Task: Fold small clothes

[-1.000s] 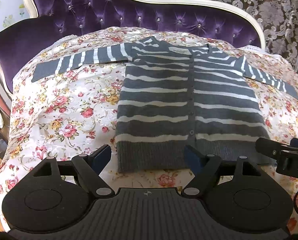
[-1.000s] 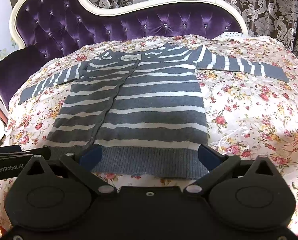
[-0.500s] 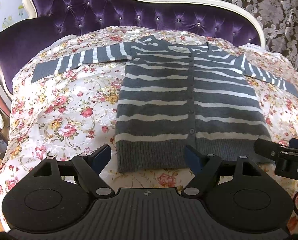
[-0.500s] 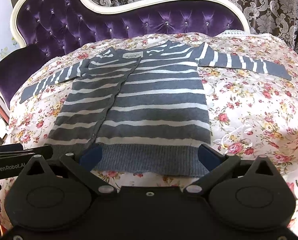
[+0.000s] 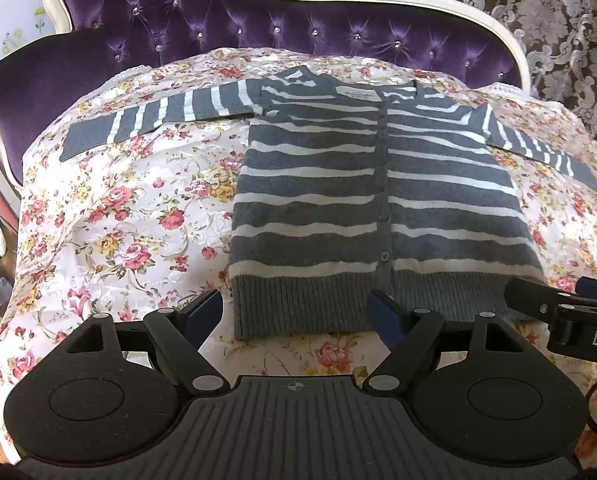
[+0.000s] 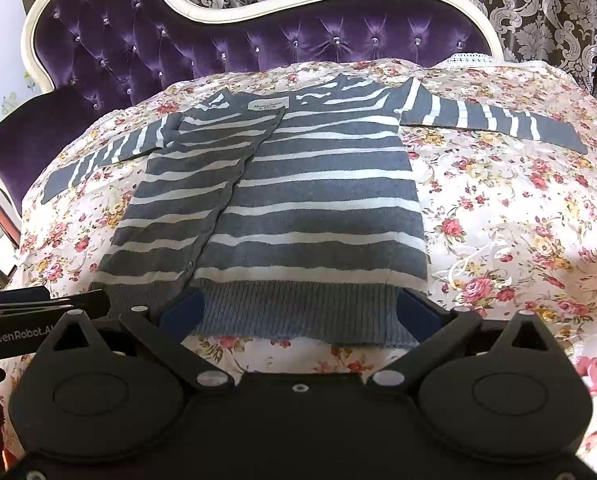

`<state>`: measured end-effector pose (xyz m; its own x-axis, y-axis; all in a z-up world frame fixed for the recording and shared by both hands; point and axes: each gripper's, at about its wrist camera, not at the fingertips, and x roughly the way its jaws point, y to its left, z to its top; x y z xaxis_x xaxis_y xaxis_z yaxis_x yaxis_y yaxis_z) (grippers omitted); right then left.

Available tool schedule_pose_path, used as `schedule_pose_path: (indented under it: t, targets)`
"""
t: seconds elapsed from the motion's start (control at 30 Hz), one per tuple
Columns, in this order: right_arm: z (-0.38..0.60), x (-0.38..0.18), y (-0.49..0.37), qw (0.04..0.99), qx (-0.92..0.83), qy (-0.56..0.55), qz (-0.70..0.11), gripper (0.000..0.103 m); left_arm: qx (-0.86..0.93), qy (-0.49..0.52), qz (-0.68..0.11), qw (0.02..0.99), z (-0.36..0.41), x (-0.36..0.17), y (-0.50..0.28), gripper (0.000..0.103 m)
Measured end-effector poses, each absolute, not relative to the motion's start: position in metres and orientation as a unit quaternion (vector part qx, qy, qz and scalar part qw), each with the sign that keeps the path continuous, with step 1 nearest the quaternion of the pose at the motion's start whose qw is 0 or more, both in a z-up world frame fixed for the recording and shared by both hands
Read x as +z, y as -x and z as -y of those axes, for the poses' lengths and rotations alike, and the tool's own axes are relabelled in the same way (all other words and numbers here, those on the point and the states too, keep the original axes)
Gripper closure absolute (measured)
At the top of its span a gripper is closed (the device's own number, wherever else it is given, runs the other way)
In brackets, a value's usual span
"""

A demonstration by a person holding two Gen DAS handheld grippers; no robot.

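Grey striped knit cardigan (image 5: 378,208) lies flat on the floral bedspread (image 5: 130,216); left tongs (image 5: 296,316) and right tongs (image 6: 298,312), wide open and empty above its hem, risk bedspread being pinched.

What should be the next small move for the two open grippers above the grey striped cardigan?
Probably lower both onto the ribbed hem. The grey and white striped knitted cardigan lies flat and unfolded, sleeves spread, on the floral bedspread. The left gripper and right gripper hang open, holding nothing.
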<state>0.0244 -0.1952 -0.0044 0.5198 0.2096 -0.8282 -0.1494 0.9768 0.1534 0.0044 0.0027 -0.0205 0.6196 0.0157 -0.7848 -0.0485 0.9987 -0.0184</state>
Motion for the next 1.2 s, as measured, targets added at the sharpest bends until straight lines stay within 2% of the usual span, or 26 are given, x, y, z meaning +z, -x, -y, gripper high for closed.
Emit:
schedule_pose_path:
  t: [0.27,0.63,1.2]
  targets:
    - [0.196,-0.004,-0.028,0.872,0.106,-0.035,-0.476,0.001,0.016,0.021,-0.427,0.904,-0.003,-0.017,-0.005,0.025]
    - [0.207,0.016,-0.049,0.89,0.13,-0.074,-0.431,0.001,-0.006,0.011,-0.363,0.932,-0.002,0.021,-0.02,0.025]
    - [0.263,0.035,-0.141,0.891,0.182,-0.182,-0.374,0.0,-0.062,0.03,-0.275,0.959,0.006,0.066,-0.101,0.025]
